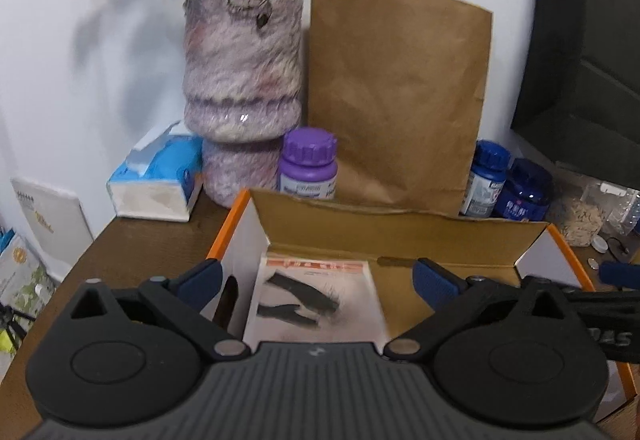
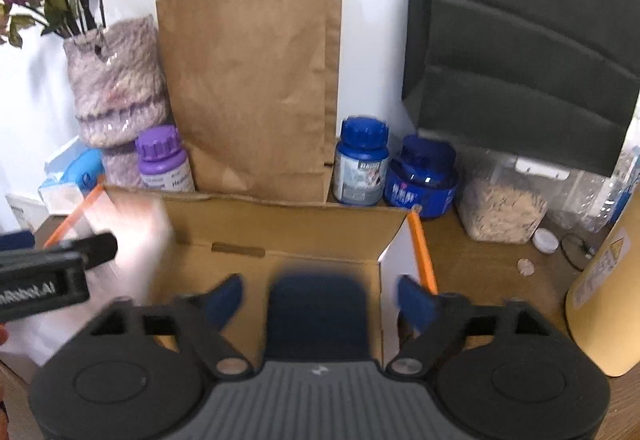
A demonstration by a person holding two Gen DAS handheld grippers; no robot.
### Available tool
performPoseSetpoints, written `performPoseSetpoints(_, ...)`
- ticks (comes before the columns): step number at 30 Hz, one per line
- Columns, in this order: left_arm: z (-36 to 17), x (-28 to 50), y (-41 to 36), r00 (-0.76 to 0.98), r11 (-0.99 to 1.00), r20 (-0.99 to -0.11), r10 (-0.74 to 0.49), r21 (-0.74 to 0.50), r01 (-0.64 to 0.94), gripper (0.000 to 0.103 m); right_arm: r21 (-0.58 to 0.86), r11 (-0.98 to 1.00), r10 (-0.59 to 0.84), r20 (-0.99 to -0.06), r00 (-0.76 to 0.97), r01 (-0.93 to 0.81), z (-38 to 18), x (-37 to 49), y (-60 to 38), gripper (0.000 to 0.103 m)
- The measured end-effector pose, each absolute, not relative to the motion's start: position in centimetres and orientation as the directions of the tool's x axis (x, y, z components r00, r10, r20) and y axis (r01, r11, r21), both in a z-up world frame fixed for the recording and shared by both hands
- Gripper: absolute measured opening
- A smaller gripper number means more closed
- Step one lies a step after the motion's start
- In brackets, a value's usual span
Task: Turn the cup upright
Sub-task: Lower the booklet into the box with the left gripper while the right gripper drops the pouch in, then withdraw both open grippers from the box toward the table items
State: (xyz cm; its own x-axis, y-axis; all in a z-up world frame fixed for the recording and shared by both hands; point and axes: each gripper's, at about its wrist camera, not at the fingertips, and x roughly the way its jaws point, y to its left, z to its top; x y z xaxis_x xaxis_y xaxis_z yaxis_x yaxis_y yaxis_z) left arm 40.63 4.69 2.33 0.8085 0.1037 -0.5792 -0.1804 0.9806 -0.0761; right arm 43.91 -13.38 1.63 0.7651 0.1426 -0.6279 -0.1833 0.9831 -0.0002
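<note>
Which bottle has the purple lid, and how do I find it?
Find the tall brown paper bag by the white wall. On its left, beside the fuzzy vase, stands the bottle. It alone is purple from lid to body; the two bottles on the bag's other side are blue.

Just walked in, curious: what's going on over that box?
A person holds two grippers over an open cardboard box. The right gripper straddles a dark blue cup in the box, jaws open and not touching it. The left gripper, jaws also open, hovers over a packet. Blur hides whether the cup is upright.
</note>
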Motion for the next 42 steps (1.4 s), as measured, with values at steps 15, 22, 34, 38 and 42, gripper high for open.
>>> performPoseSetpoints(15,4.8,37.2,5.7,0.843,0.973,-0.525,0.116,-0.109,-0.202,0.103,0.015,0.975,0.189,-0.575,0.796,-0.220,4.4,40.7,-13.2,0.103)
performPoseSetpoints(22,6.0,34.0,5.5,0.868,0.976,-0.482,0.119,-0.101,-0.190,0.103,0.022,0.970,0.212,-0.550,0.808,-0.240,5.7,38.0,-13.4,0.103)
performPoseSetpoints(34,7.6,28.0,5.1,0.892,0.982,-0.441,0.097,-0.105,-0.159,0.103,0.031,0.961,0.256,-0.482,0.838,-0.276,7.7,31.1,-14.5,0.103)
performPoseSetpoints(38,7.8,25.8,4.7,0.894,0.984,-0.438,0.090,-0.100,-0.148,0.103,0.026,0.958,0.264,-0.470,0.842,-0.286,7.7,28.5,-15.1,0.103)
performPoseSetpoints(42,7.8,23.8,4.4,0.891,0.983,-0.445,0.087,-0.109,-0.150,0.103,0.022,0.957,0.266,-0.459,0.848,-0.289,7.6,25.6,-15.7,0.103)
